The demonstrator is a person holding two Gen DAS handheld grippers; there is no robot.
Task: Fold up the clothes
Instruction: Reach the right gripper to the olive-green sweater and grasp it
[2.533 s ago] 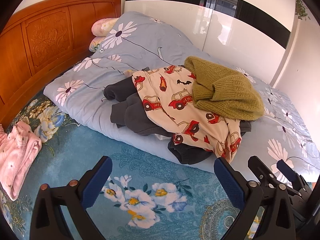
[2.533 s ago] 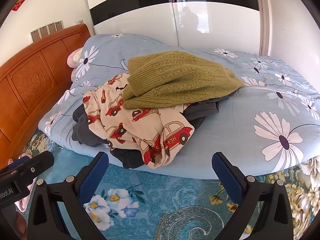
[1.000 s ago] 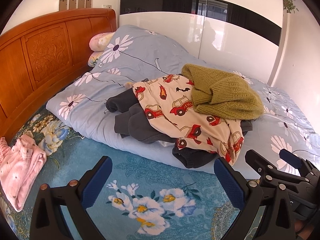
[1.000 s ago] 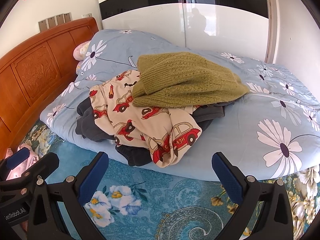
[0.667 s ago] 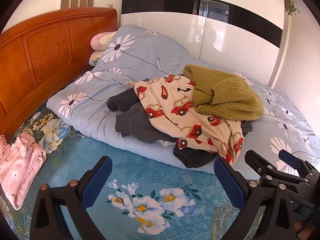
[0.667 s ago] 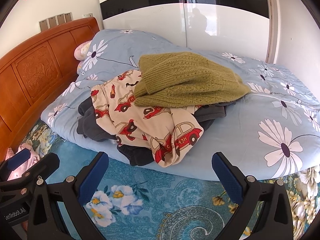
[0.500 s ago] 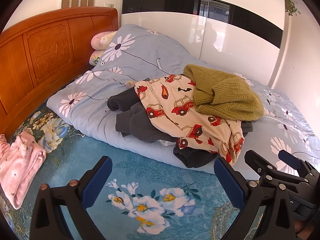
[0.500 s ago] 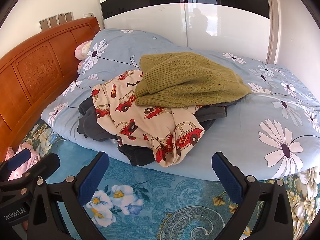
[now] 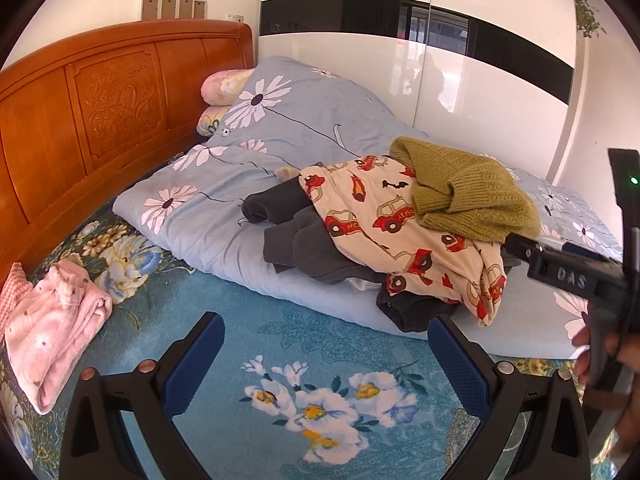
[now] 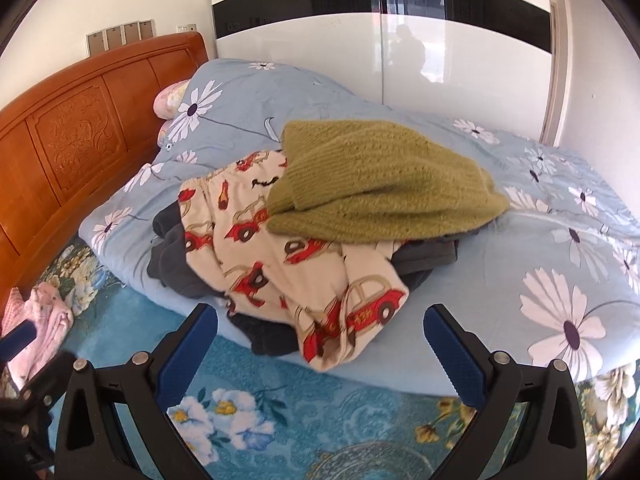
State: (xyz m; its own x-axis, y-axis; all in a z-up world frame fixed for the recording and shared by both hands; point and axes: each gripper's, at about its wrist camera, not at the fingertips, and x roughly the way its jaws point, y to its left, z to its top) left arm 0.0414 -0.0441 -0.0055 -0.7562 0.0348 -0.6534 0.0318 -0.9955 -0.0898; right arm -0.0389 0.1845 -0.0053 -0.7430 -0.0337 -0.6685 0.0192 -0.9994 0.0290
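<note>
A pile of clothes lies on a folded light-blue daisy quilt [image 9: 208, 216] [image 10: 540, 256]. On top is an olive knit sweater [image 9: 468, 196] [image 10: 380, 184]. Under it lies a cream garment printed with red cars [image 9: 384, 216] [image 10: 288, 256], then dark grey clothes [image 9: 304, 240] [image 10: 172, 260]. My left gripper [image 9: 326, 354] is open and empty, above the blue floral bedsheet short of the pile. My right gripper [image 10: 320, 344] is open and empty, its fingers just in front of the pile's near edge. The right gripper's body also shows in the left wrist view [image 9: 568, 276].
A folded pink garment [image 9: 48, 344] [image 10: 44, 320] lies on the blue floral sheet [image 9: 312, 396] at the left. An orange wooden headboard [image 9: 100, 100] stands at the left. Pillows [image 9: 222, 88] sit by it. Glossy white wardrobe doors [image 9: 460, 92] stand behind the bed.
Both grippers have moved closer to the pile. The right gripper has moved forward and higher in the left wrist view. Both stay open.
</note>
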